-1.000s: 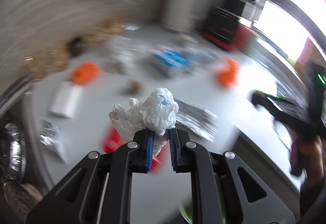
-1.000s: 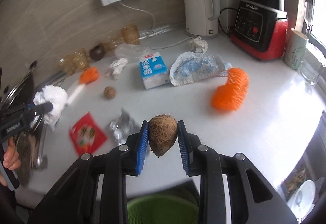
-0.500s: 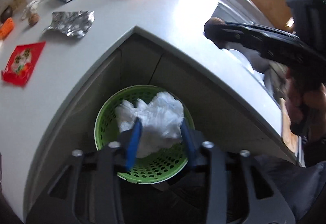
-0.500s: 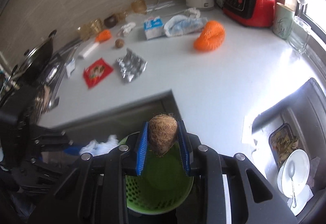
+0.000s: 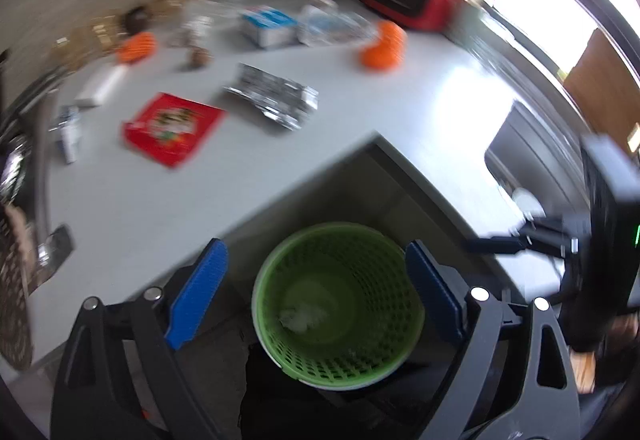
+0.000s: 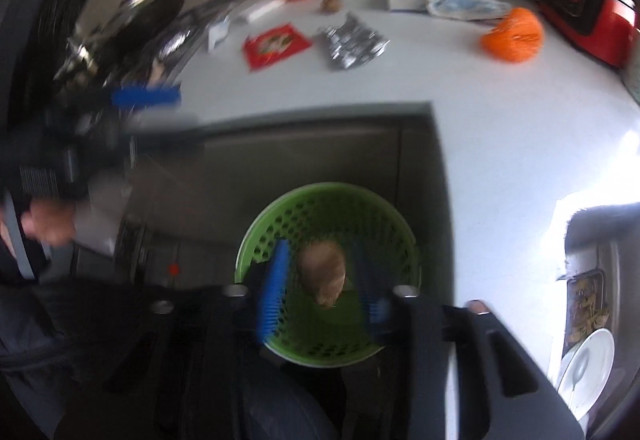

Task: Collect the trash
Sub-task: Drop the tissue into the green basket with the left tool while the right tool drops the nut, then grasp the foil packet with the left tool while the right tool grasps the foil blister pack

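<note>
A green perforated trash basket stands on the floor in the counter's inner corner; it also shows in the right wrist view. My left gripper is wide open above it, and the crumpled white paper lies at the basket's bottom. My right gripper is over the basket with its jaws spread apart. The brown coconut-like husk sits between them without clear contact, blurred. The left gripper shows blurred in the right wrist view.
On the white counter lie a red packet, a silver foil wrapper, an orange net, a blue-white carton and a small nut. A red appliance stands at the back right. A sink with dishes is at the right.
My left gripper opened and the white paper dropped into the basket. My right gripper moved down over the basket and its jaws spread away from the husk.
</note>
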{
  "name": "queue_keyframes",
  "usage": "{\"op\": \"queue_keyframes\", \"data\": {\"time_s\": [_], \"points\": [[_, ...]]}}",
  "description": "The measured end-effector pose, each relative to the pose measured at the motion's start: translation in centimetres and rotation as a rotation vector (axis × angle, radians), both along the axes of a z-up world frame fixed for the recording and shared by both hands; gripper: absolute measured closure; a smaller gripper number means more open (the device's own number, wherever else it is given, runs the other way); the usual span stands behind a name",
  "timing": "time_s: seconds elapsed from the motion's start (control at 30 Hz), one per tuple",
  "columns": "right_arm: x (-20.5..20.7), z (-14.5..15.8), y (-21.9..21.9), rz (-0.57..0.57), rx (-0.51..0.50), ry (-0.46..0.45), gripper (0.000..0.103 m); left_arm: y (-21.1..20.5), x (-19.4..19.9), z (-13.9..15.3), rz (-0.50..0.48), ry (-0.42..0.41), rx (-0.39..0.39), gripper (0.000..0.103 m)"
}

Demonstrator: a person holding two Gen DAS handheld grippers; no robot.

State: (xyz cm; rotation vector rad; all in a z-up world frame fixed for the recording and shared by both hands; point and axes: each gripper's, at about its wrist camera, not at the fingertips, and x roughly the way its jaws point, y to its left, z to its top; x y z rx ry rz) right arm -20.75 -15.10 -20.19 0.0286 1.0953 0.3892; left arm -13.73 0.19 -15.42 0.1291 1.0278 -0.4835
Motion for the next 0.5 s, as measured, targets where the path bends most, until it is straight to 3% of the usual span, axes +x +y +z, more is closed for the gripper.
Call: {"op": "queue_keyframes", "data": {"time_s": [0.03, 0.2, 0.5], "points": [[0.0, 0.1, 0.2, -0.004, -0.012, -0.014, 0.030, 0.5, 0.2, 0.3, 0.023, -0.010, 0.001, 0.013], [1.2, 1.2, -0.5, -0.060, -0.001, -0.058, 0.024, 3.1, 2.2, 1.9, 0.132, -0.073, 0.040, 0.012], [4.9, 3.9, -1.9, -0.173, -0.010, -0.160, 0.013, 6.9, 5.9, 2.9, 0.275, -0.092, 0.046, 0.012]]}}
